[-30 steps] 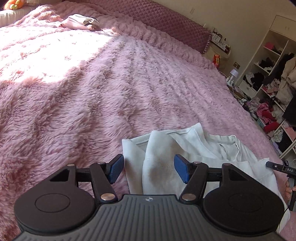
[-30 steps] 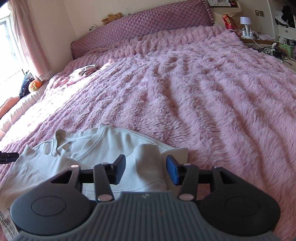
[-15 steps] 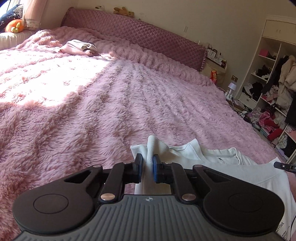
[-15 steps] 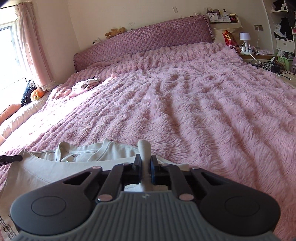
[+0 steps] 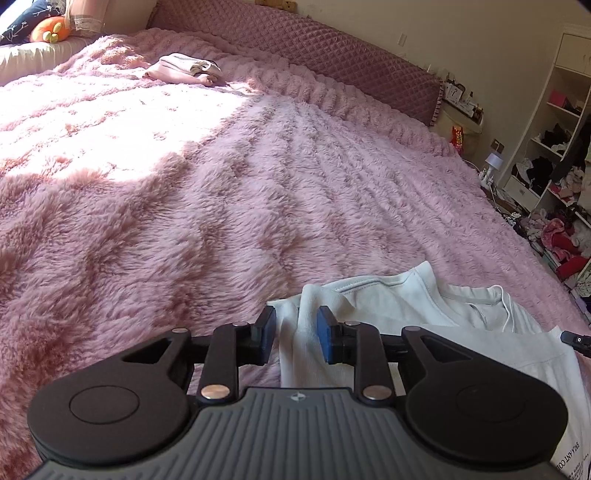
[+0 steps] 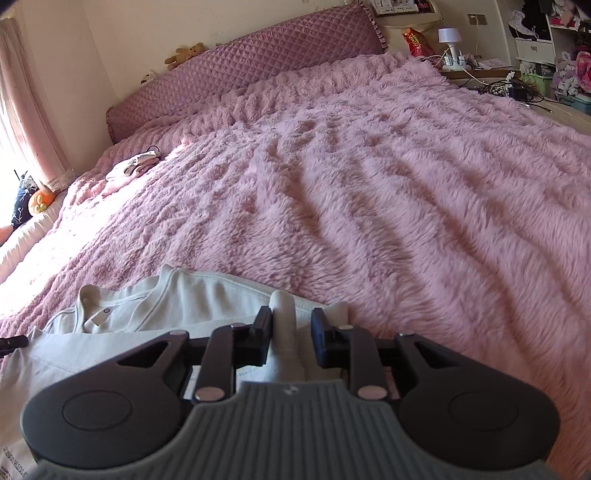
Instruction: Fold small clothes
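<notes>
A small white top lies on the pink fluffy bedspread, neckline facing the headboard. My left gripper is open, its blue pads either side of a raised ridge of the top's left edge without pinching it. In the right wrist view the same top lies at lower left. My right gripper is open around a raised ridge of its right edge. The tip of the other gripper shows at each frame's edge.
A folded pink and white garment lies far up the bed near the quilted headboard. An orange plush toy sits at the far left. Cluttered open shelves and a bedside lamp stand right of the bed.
Both grippers were open a second ago, shut on cloth ridges half a second ago, and have now opened partway, letting the cloth go. Both views tilted lower.
</notes>
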The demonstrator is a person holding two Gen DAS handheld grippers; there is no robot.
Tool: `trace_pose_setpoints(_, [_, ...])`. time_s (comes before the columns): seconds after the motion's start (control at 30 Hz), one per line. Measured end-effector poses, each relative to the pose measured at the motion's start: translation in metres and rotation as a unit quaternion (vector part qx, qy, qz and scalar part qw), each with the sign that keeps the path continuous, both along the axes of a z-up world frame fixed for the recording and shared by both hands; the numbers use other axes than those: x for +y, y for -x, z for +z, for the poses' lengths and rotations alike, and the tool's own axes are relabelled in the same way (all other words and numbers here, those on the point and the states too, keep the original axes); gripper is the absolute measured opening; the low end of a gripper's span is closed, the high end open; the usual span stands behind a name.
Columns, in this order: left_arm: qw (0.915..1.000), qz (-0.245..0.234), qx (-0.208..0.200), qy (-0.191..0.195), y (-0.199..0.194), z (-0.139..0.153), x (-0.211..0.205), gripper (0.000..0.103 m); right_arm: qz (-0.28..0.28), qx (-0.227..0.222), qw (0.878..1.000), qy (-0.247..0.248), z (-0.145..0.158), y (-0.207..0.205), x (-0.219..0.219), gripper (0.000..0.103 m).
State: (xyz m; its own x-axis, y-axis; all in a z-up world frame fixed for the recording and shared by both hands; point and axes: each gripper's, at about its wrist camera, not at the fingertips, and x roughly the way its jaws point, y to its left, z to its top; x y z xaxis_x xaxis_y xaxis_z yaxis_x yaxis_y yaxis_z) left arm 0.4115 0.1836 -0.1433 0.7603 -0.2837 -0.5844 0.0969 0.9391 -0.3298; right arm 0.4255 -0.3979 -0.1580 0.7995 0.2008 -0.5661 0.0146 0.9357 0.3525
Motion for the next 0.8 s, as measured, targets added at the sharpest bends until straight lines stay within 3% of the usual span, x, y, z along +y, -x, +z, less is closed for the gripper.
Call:
trace_pose_setpoints(0.03, [0.9999,-0.004,-0.007,0.008,0.012,0.009,0.007,0.03,0.01,-0.011,1.0,-0.01,0.009,0.015,-0.004,0.033])
trace_pose_setpoints(0.17, [0.9978,-0.035,-0.022,0.051,0.068,0.029,0.033,0.051,0.063,-0.016,0.998,-0.027,0.034,0.084,-0.012,0.033])
trace_pose_setpoints(0.23, [0.9962,-0.052,-0.022,0.066,0.1,0.033,0.042,0.058,0.074,-0.012,0.997,-0.024,0.039,0.122,-0.012,0.043])
trace_pose_setpoints(0.3, [0.9949,-0.064,-0.016,0.076,0.128,0.03,0.05,0.063,0.082,-0.001,0.996,-0.024,0.038,0.154,-0.012,0.046])
trace_pose_setpoints(0.4, [0.9929,-0.071,0.018,0.094,0.159,0.014,0.055,0.064,0.072,0.023,0.997,-0.016,0.026,0.19,-0.01,0.047])
trace_pose_setpoints(0.5, [0.9914,-0.066,0.047,0.103,0.171,-0.001,0.057,0.064,0.053,0.049,0.997,-0.037,0.011,0.208,-0.013,0.048])
trace_pose_setpoints(0.73, [0.9902,-0.076,0.07,0.094,0.161,-0.016,0.049,0.065,0.047,0.068,0.996,-0.034,0.002,0.212,0.002,0.05])
trace_pose_setpoints(0.77, [0.9897,-0.079,0.073,0.095,0.159,-0.018,0.047,0.065,0.046,0.069,0.996,-0.03,0.003,0.211,0.004,0.049])
trace_pose_setpoints(0.8, [0.9891,-0.085,0.07,0.098,0.16,-0.021,0.045,0.059,0.044,0.068,0.996,-0.028,0.003,0.21,0.006,0.039])
